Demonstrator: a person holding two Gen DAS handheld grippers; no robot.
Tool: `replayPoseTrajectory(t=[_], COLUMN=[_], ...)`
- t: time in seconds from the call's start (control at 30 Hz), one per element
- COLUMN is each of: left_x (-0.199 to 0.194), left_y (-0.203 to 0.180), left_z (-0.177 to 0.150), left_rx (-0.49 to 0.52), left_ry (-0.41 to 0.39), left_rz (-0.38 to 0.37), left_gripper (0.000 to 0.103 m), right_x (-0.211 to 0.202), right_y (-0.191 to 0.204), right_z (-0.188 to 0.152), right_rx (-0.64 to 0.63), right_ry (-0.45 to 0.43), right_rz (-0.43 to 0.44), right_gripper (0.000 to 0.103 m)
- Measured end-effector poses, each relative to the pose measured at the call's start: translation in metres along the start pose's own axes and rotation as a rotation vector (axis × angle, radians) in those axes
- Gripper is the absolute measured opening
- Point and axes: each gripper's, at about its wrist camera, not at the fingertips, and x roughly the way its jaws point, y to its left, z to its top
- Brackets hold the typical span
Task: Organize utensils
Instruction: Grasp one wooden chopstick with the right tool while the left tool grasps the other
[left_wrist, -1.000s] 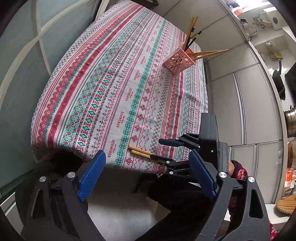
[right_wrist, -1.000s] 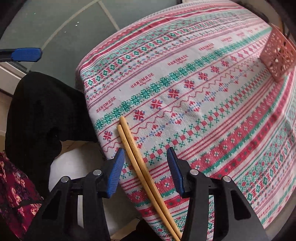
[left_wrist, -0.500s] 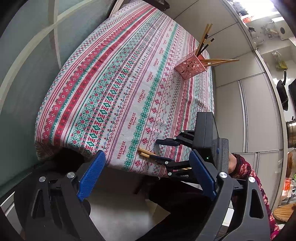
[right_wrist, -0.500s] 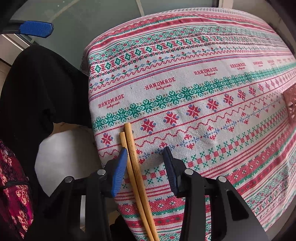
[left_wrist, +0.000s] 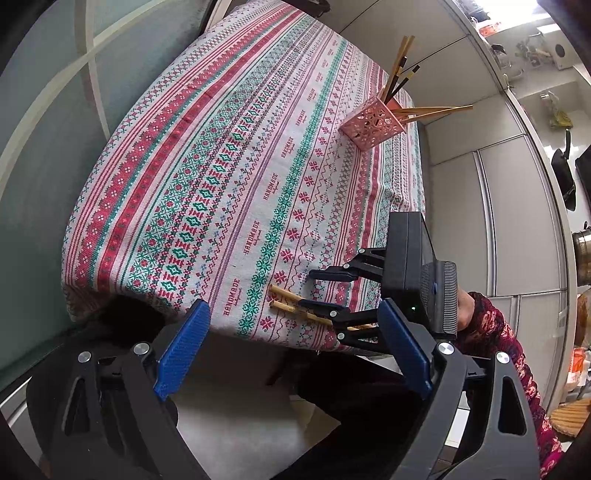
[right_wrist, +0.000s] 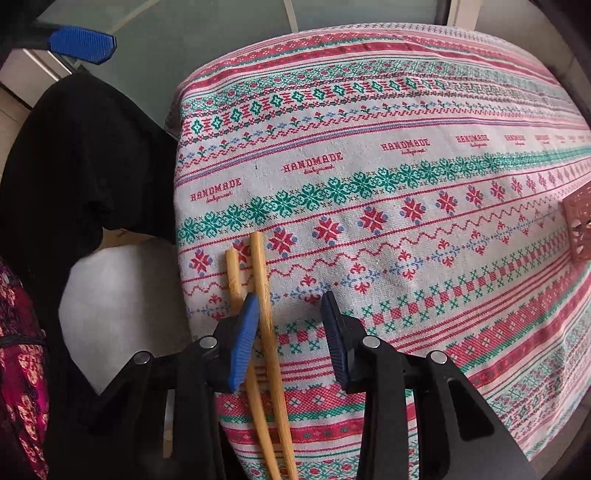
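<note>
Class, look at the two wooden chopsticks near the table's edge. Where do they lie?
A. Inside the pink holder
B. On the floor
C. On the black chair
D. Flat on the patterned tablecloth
D: the two wooden chopsticks lie flat on the patterned tablecloth, far from the pink holder.

Two bamboo chopsticks (right_wrist: 260, 291) lying flat and side by side at the near edge of the worktop (right_wrist: 406, 177), ends overhanging it. Well across the worktop, pink lattice holder (left_wrist: 373, 123) standing upright, stocked with more chopsticks (left_wrist: 397, 74) leaning outward.
</note>
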Motion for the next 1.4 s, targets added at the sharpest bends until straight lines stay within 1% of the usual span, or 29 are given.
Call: replayPoseTrajectory(t=[0.07,0.1,0.17,0.2,0.23,0.27,0.33,0.37,0.4,0.43,0.5,0.57,0.63,0.67,0.7,0.77,0.8,0.87,0.97,1.0,1.03,1.07,1.2,1.3,1.37,1.4], left_x=[0.002,0.004,0.006,0.006,0.006,0.006,0.005,0.004,0.003,0.001,0.0,0.004,0.015,0.024,0.035,0.059,0.07,0.086,0.103,0.109,0.115,0.12,0.137,0.15,0.163,0.17], left_y=[-0.002,-0.003,-0.006,-0.008,-0.009,-0.01,-0.01,-0.009,-0.009,-0.008,-0.007,-0.008,-0.012,-0.014,-0.015,-0.015,-0.014,-0.016,-0.02,-0.021,-0.021,-0.021,-0.024,-0.027,-0.028,-0.028], left_z=[0.0,0.001,0.0,0.0,0.001,0.001,0.002,0.002,0.002,0.001,0.0,-0.001,-0.005,-0.008,-0.012,-0.019,-0.022,-0.025,-0.026,-0.026,-0.027,-0.029,-0.033,-0.032,-0.031,-0.032], left_rx=[0.0,0.0,0.004,0.005,0.004,-0.001,-0.022,-0.032,-0.044,-0.06,-0.092,-0.115,-0.134,-0.161,-0.203,-0.318,-0.374,-0.442,-0.519,-0.539,-0.558,-0.575,-0.609,-0.62,-0.626,-0.633], left_ry=[0.002,0.004,0.006,0.005,0.003,-0.004,-0.019,-0.025,-0.031,-0.039,-0.042,-0.023,0.019,0.055,0.096,0.177,0.209,0.225,0.23,0.234,0.236,0.234,0.228,0.208,0.21,0.212], left_rz=[-0.001,0.001,0.003,0.004,0.006,0.009,0.018,0.02,0.021,0.022,0.012,0.013,-0.001,-0.027,-0.06,-0.129,-0.14,-0.127,-0.117,-0.105,-0.081,-0.051,0.077,0.193,0.26,0.286], left_gripper=[0.088,0.088,0.088,0.088,0.088,0.088,0.088,0.088,0.088,0.088,0.088,0.088,0.088,0.088,0.088,0.087,0.085,0.078,0.077,0.077,0.074,0.072,0.068,0.064,0.056,0.055], right_x=[-0.001,-0.001,0.0,0.001,0.003,0.003,0.001,-0.001,-0.003,-0.006,-0.011,-0.015,-0.024,-0.027,-0.031,-0.04,-0.045,-0.053,-0.058,-0.06,-0.063,-0.057,-0.06,-0.064,-0.062,-0.064], right_y=[0.0,0.002,0.01,0.018,0.025,0.026,0.021,0.017,0.012,0.005,-0.003,-0.009,-0.016,-0.025,-0.037,-0.059,-0.069,-0.085,-0.1,-0.101,-0.103,-0.113,-0.117,-0.119,-0.122,-0.121], right_z=[-0.002,-0.003,-0.006,-0.008,-0.009,-0.009,-0.009,-0.01,-0.012,-0.014,-0.02,-0.028,-0.041,-0.046,-0.053,-0.067,-0.076,-0.093,-0.116,-0.121,-0.127,-0.131,-0.146,-0.155,-0.156,-0.158], right_rx=[0.004,-0.001,-0.025,-0.059,-0.085,-0.084,-0.05,-0.034,-0.009,0.02,0.049,0.08,0.149,0.197,0.246,0.368,0.432,0.541,0.638,0.652,0.664,0.67,0.691,0.694,0.7,0.7], right_ry=[-0.007,-0.012,-0.008,-0.005,-0.003,-0.003,-0.017,-0.034,-0.048,-0.057,-0.08,-0.096,-0.116,-0.13,-0.143,-0.171,-0.185,-0.214,-0.253,-0.267,-0.274,-0.275,-0.308,-0.321,-0.328,-0.331], right_rz=[-0.005,-0.019,-0.073,-0.11,-0.136,-0.137,-0.127,-0.125,-0.121,-0.109,-0.124,-0.143,-0.152,-0.163,-0.181,-0.219,-0.229,-0.249,-0.265,-0.258,-0.253,-0.255,-0.219,-0.197,-0.178,-0.172], right_gripper=[0.035,0.037,0.04,0.045,0.045,0.045,0.04,0.025,0.008,0.008,0.007,0.007,0.007,0.008,0.008,0.008,0.008,0.008,0.008,0.008,0.008,0.008,0.008,0.008,0.008,0.008])
